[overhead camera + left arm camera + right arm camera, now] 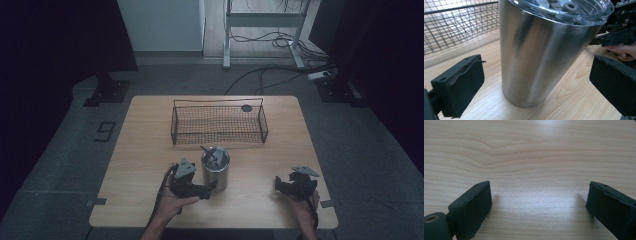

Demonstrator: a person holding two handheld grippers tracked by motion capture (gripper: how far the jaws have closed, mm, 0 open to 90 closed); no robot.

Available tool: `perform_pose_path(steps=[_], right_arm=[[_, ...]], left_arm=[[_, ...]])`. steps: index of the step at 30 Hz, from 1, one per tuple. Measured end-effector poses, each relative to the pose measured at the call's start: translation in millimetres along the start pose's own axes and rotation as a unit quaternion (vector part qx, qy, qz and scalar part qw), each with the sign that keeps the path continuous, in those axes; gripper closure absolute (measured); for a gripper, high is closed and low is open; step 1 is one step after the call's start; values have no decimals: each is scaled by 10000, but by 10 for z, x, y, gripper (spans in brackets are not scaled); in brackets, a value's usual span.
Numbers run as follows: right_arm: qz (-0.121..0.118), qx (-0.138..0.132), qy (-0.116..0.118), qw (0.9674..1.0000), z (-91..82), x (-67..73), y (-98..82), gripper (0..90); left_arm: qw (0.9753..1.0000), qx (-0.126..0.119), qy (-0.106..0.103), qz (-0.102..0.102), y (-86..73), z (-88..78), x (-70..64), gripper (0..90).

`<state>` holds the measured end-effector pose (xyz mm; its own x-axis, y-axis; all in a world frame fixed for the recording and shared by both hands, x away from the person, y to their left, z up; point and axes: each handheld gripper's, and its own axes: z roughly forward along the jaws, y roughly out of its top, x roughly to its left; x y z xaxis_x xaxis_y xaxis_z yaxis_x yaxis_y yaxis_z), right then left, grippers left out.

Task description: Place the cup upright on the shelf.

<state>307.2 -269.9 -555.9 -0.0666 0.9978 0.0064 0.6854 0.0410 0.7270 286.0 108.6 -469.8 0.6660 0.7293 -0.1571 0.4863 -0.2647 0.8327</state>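
A brushed steel tumbler [215, 170] with a clear lid [574, 12] stands upright at the front middle of the wooden table [145, 150]. My left gripper [207, 190] lies at its left side, open. In the left gripper view the tumbler [541, 55] stands between the two black pads [461, 85], with a gap on each side. My right gripper [278, 185] rests near the table's front right, a hand's width right of the tumbler. It is open [539, 205] over bare wood, with nothing between its jaws.
A black wire basket [220, 131] stands behind the tumbler at the table's back middle, with a small dark round thing [246, 108] in its far right corner. The basket mesh [454, 27] appears close behind the left jaw. Bare wood lies between the tumbler and my right gripper [621, 32].
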Motion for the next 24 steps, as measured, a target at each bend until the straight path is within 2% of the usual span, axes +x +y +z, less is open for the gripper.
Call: perform_pose_path(steps=[12, 18, 24], right_arm=[[-2, -3, -7, 10000, 0, 1, 0, 64], [-1, -3, -7, 10000, -1, 1, 0, 64], [-1, -6, -9, 10000, -1, 0, 0, 66]], left_arm=[[9999, 38, 97, 63, 100, 216, -50, 0], [9995, 23, 260, 182, 162, 334, -112, 0], [9991, 32, 414, 94, 201, 455, -126, 0]])
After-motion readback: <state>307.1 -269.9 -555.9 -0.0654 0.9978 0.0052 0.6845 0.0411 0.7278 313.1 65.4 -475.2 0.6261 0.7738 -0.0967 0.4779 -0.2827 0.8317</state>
